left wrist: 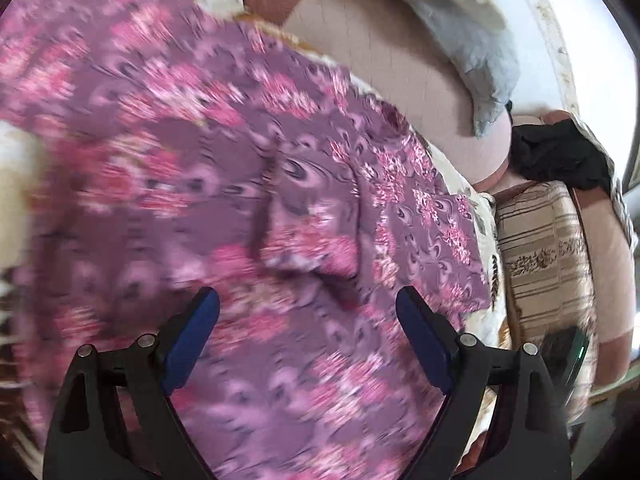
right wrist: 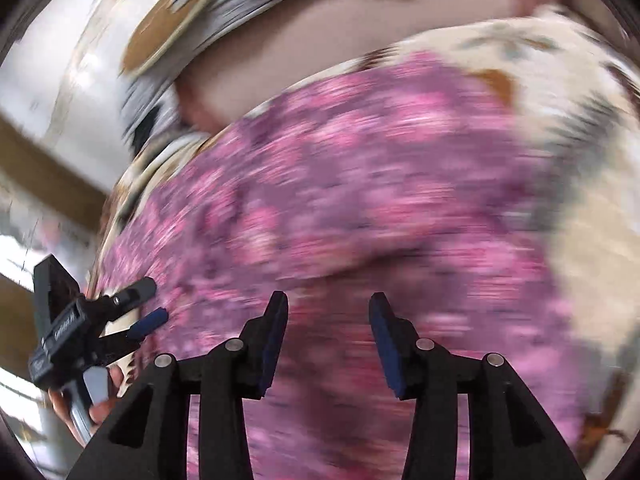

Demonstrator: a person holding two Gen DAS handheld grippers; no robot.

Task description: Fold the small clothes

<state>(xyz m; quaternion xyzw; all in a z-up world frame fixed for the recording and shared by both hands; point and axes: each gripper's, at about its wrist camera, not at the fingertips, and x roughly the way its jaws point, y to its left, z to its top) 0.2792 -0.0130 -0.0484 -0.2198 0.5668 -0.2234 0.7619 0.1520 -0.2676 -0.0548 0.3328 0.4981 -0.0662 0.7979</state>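
A purple floral garment [left wrist: 248, 184] lies spread over a cream patterned bed cover [right wrist: 568, 92], covering most of the surface under both cameras; a raised fold or ridge crosses it near its middle, and one corner lies flat toward the striped cushion [left wrist: 540, 252] at the bed's edge. Both views are smeared by motion, so seams and hems cannot be read with confidence. The left claw [left wrist: 308, 312] stands wide, nothing between its blue pads, hovering over the cloth without any visible contact. The right claw [right wrist: 328, 312] stands part open, its jaws apart with only the fabric surface seen beyond them; no cloth is pinched. In the right wrist view the left claw appears again at the garment's far edge, held in a hand [right wrist: 100, 404], also open and not gripping. Judgement: the work sits between folds, with a section of the garment apparently laid over and both claws free, the step in hand being the search for the next hold. The next move calls for choosing an edge or corner, bringing each claw down onto a single layer, closing firmly, then carrying that edge across to meet the opposite side while keeping the cloth taut enough not to bunch at the existing ridge. A pink bolster [left wrist: 400, 52] and dark item [left wrist: 560, 152] lie well apart and do not interfere
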